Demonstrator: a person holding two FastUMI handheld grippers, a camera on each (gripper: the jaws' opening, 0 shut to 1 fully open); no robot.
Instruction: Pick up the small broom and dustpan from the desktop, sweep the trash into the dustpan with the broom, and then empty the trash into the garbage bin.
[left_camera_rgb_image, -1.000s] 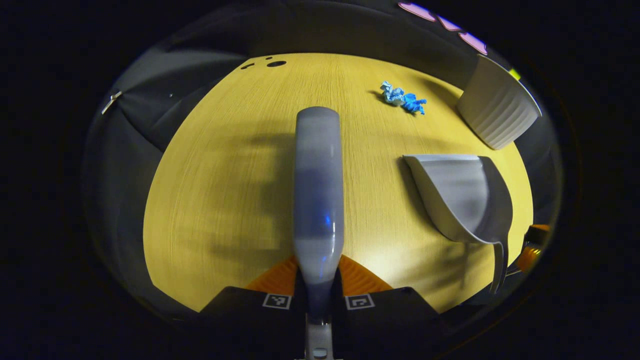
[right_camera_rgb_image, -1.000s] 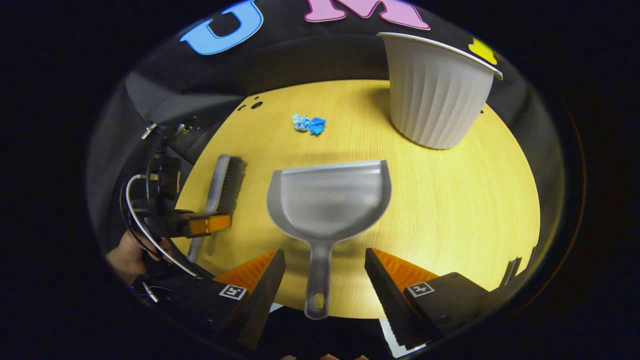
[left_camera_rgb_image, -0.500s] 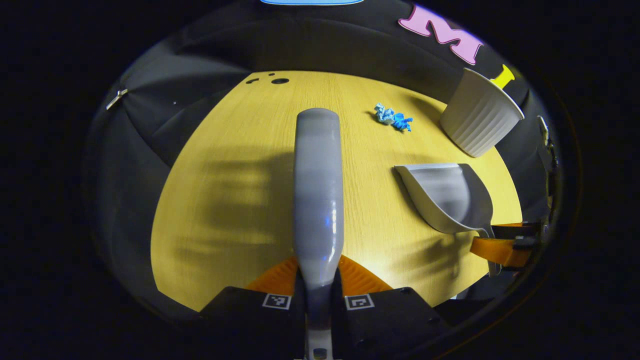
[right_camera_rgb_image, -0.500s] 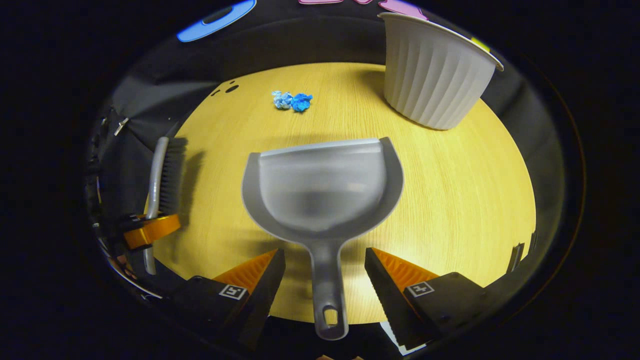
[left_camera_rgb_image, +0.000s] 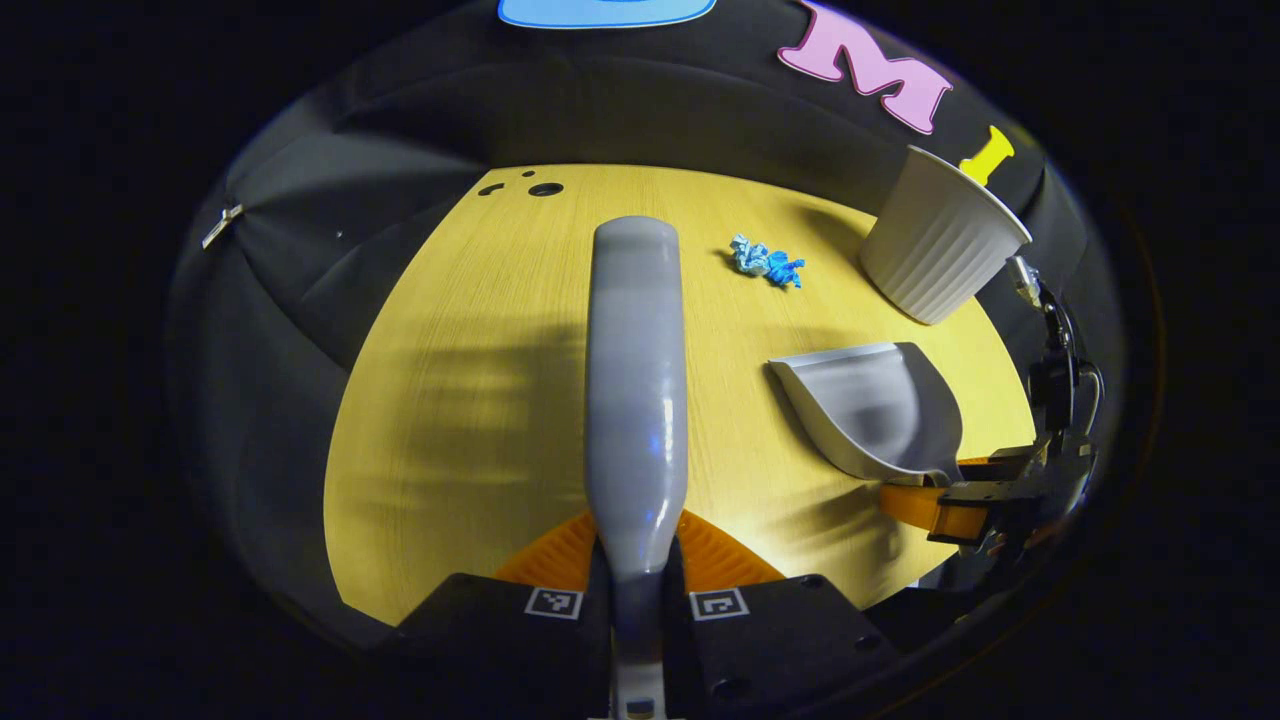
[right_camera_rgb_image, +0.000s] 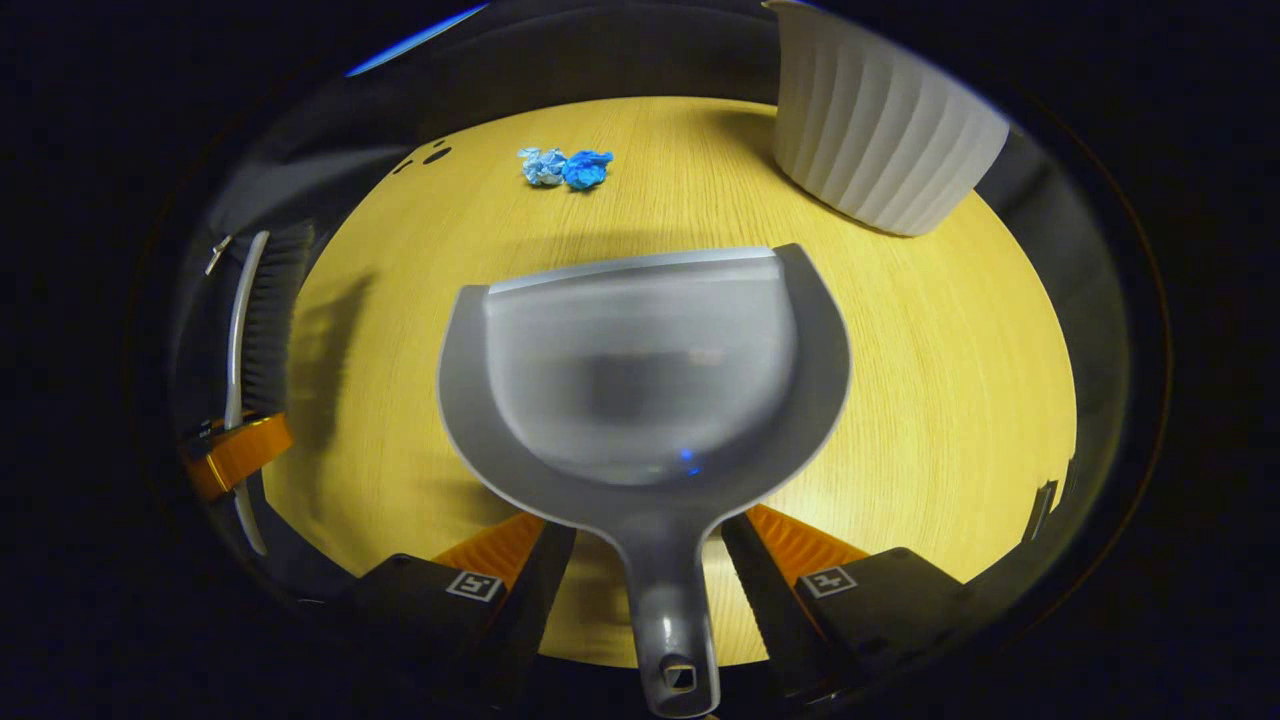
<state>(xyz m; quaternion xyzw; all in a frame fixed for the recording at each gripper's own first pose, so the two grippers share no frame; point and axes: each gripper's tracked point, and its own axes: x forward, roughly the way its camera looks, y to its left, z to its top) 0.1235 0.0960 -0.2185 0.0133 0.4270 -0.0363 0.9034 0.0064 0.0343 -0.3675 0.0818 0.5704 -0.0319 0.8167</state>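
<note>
The grey broom handle (left_camera_rgb_image: 636, 380) runs straight up the left gripper view, and my left gripper (left_camera_rgb_image: 637, 565) is shut on its near end. In the right gripper view the broom (right_camera_rgb_image: 262, 320) hangs at the far left over the table edge, bristles to the right. The grey dustpan (right_camera_rgb_image: 640, 370) lies flat on the yellow table (right_camera_rgb_image: 950, 350), mouth away from me. My right gripper (right_camera_rgb_image: 648, 525) stands open with the dustpan's handle (right_camera_rgb_image: 668, 600) between its fingers; small gaps show on both sides. Crumpled blue trash (right_camera_rgb_image: 565, 168) lies beyond the dustpan.
A white ribbed garbage bin (right_camera_rgb_image: 880, 140) stands at the table's far right, also seen as the bin (left_camera_rgb_image: 940, 238) in the left gripper view. Small dark holes (left_camera_rgb_image: 545, 189) mark the far left corner. Black cloth walls surround the table.
My right gripper has slid forward, so the dustpan handle now lies deep between its fingers. The left gripper has drawn back and up with the broom; the table looks smaller in its view.
</note>
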